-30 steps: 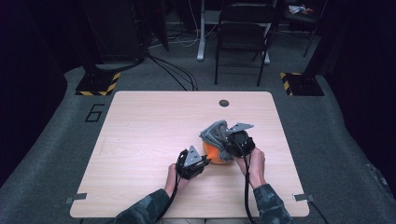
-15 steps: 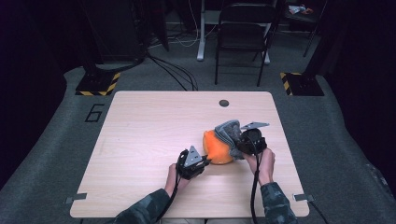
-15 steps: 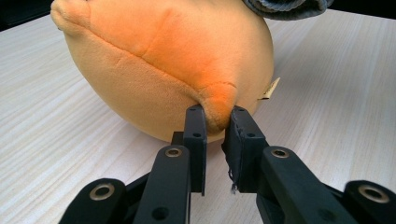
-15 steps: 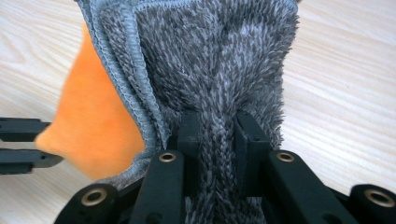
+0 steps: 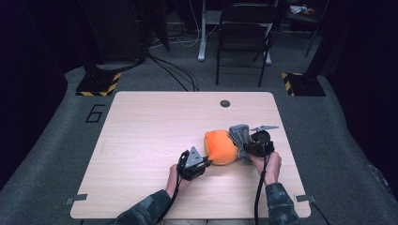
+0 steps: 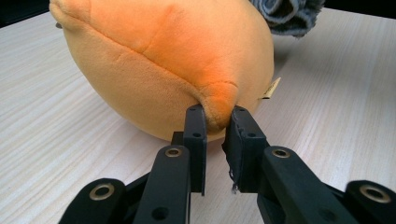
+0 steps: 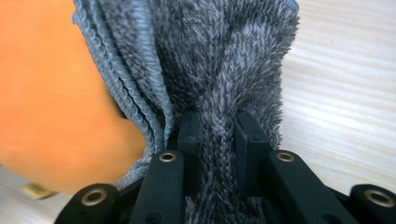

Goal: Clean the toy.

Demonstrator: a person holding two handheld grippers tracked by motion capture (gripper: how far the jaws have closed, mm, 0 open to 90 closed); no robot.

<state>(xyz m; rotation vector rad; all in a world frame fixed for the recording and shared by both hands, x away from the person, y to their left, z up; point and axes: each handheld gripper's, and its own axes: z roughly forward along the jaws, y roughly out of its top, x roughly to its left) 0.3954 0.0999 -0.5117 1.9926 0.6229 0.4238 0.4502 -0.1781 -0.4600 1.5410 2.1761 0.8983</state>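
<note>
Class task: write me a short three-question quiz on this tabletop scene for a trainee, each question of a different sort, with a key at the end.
1. True or false: the left tongs pinch a fold of the orange plush ball.
2. Multiple choice: what do the right tongs hold? A) a sewn tag B) the grey fuzzy cloth C) a cable
3. Fill in: in the high view, the cloth lies against the ball's ____ side on the wooden table.

Key
1. True: the jaws are closed on a pucker of orange fabric.
2. B: grey pile is bunched between the jaws.
3. Right.
</note>
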